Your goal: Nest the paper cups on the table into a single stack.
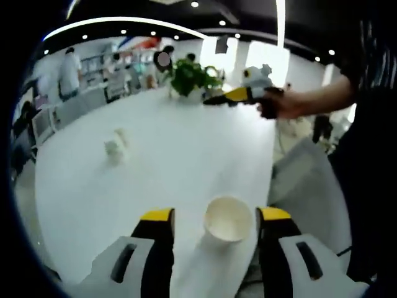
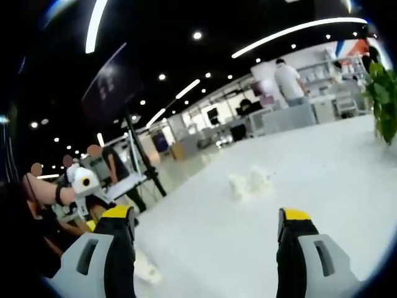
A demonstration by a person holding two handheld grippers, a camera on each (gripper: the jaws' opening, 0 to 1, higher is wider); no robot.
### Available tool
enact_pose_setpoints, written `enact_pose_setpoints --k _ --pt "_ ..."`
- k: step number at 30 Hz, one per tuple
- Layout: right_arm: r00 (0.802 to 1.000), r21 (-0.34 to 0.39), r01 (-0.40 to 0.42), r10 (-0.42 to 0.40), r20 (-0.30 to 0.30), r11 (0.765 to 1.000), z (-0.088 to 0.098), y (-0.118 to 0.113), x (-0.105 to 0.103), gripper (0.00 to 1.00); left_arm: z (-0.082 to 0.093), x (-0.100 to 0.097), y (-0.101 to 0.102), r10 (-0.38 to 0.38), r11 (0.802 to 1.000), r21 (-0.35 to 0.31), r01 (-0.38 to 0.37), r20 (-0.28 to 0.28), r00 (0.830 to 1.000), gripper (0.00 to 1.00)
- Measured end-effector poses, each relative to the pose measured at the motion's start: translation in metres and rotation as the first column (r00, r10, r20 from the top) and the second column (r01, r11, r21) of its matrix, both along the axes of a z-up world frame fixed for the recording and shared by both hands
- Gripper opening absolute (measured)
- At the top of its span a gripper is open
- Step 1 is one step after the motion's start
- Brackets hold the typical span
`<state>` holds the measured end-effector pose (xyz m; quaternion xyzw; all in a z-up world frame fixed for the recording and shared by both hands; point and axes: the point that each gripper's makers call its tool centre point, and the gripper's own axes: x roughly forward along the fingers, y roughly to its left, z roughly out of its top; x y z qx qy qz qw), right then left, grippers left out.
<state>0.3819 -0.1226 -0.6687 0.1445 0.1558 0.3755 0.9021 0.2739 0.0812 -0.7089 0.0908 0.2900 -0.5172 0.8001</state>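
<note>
Standing upright on the white bench [image 1: 186,155], a paper cup [image 1: 228,218] sits between the left gripper [image 1: 214,222]'s spread jaws; two more cups [image 2: 249,181] lie beyond the empty, spread right gripper [image 2: 208,225].

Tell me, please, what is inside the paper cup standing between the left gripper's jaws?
The paper cup stands upright on the white table, its mouth facing the camera. The interior that shows is plain white, with nothing nested in it. The very bottom is blurred, so I cannot tell more.
</note>
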Motion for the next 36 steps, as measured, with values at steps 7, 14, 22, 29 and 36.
enact_pose_setpoints --k 7,14,22,29,36 --pt "1.0 -0.02 -0.014 0.014 -0.003 1.0 0.001 0.003 -0.001 0.94 0.001 0.016 0.016 0.099 0.995 -0.036 -0.097 0.052 0.994 0.74" --pt "1.0 -0.037 -0.025 0.025 0.005 0.999 0.007 0.005 0.003 0.93 0.011 0.038 0.03 0.225 0.971 -0.108 -0.214 0.106 0.968 0.96" --pt "0.998 -0.064 -0.064 0.063 -0.007 0.996 0.006 0.019 0.008 0.93 0.019 0.049 0.035 0.282 0.95 -0.171 -0.26 0.123 0.951 1.0" --pt "0.994 -0.097 -0.105 0.106 -0.001 0.99 0.008 0.034 0.027 0.92 0.021 0.051 0.038 0.32 0.932 -0.214 -0.293 0.104 0.942 0.99" --pt "0.984 -0.181 -0.175 0.18 0.013 0.968 0.006 0.061 0.069 0.89 0.02 0.055 0.04 0.342 0.922 -0.231 -0.31 0.114 0.933 0.99"
